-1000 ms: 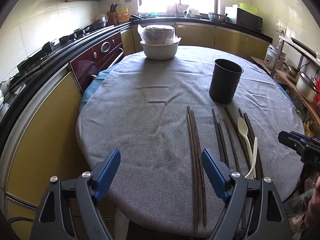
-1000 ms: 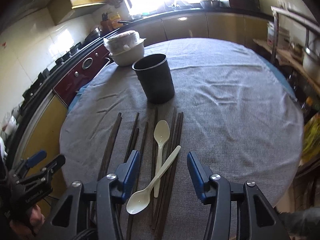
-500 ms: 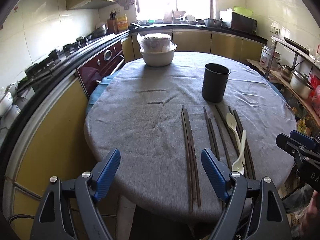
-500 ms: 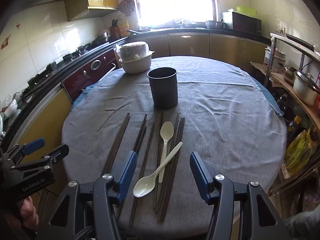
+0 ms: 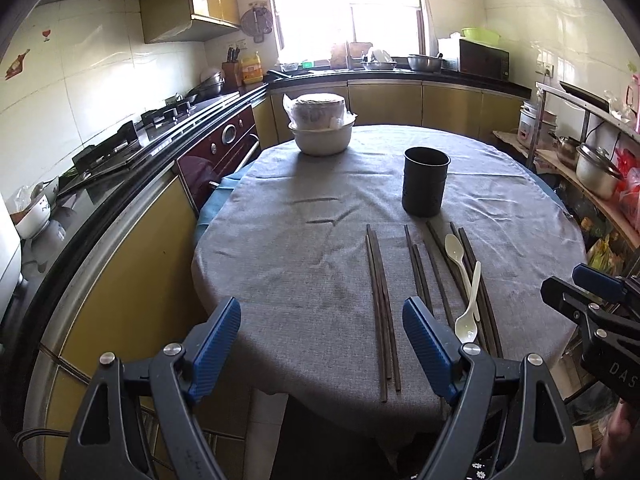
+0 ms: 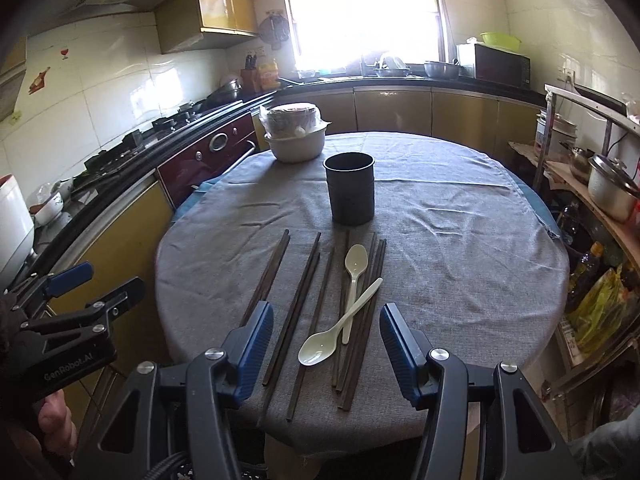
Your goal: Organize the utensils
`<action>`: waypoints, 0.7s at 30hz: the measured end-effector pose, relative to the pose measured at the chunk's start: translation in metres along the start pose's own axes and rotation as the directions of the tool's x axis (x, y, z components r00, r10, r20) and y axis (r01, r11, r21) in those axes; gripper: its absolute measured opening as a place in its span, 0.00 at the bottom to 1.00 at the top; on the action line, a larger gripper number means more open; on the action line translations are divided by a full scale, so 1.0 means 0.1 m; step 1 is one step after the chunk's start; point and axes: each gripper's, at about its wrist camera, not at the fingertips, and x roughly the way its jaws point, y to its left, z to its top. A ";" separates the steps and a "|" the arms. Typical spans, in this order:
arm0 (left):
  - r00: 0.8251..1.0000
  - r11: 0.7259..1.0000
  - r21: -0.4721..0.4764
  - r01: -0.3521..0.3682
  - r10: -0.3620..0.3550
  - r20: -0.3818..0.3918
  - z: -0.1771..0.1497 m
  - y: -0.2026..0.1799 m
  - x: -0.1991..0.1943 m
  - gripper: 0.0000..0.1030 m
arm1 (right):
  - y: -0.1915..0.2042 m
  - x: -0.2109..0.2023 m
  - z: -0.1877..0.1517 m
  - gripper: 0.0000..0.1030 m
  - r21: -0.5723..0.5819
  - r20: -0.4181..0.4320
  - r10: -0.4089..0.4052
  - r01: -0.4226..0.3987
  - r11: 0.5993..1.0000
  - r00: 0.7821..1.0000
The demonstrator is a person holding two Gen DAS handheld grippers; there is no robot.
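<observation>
Kitchen interior with a round table (image 5: 280, 264) covered by a grey cloth (image 6: 460, 240), a blue layer showing beneath it at the edges. Dark chopsticks (image 6: 304, 300) lie in loose, roughly parallel rows on the near half of the cloth, well short of a dark cylindrical holder (image 6: 351, 188) that stands upright near the table's middle with nothing visible inside. Two cream plastic spoons (image 6: 340, 320) rest across the right-hand group of chopsticks, one crossing the other's handle, the bowl of one toward the holder and the bowl of the other toward the near edge. A white bowl (image 5: 322, 138), with a plastic-wrapped stack set in it, sits at the far side of the table. Yellow cabinets (image 5: 120, 264) and a dark counter with a gas hob (image 5: 160, 114) run along the left wall; a maroon oven front (image 6: 212, 148) faces the table. A bright window (image 6: 360, 12) lights the far counter, which carries metal basins and a microwave (image 6: 500, 64). A rack with pots (image 5: 596, 168) lines the right wall. The left gripper (image 5: 320, 336) hangs above the table's near left edge, jaws wide apart and empty; the right gripper (image 6: 326, 340) hangs over the near ends of the chopsticks and spoons, jaws parted, pads clear of everything.
</observation>
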 end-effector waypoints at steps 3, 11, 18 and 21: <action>1.000 1.000 -0.002 0.004 -0.004 -0.008 0.01 0.01 0.04 0.81 | 0.01 0.02 0.01 0.58 0.000 -0.001 -0.002 0.002 1.000 1.000; 0.999 1.000 -0.002 0.009 -0.009 -0.035 0.01 0.00 0.17 0.81 | -0.04 0.13 0.03 0.58 0.017 -0.021 -0.005 0.006 1.000 1.000; 0.998 1.000 0.004 0.021 -0.020 -0.061 0.06 -0.02 0.30 0.81 | -0.10 0.25 0.09 0.58 0.024 -0.035 -0.010 0.011 1.000 0.999; 0.995 0.999 0.008 0.039 -0.038 -0.088 0.09 -0.05 0.42 0.81 | -0.17 0.37 0.14 0.58 0.040 -0.057 -0.001 0.003 0.999 0.998</action>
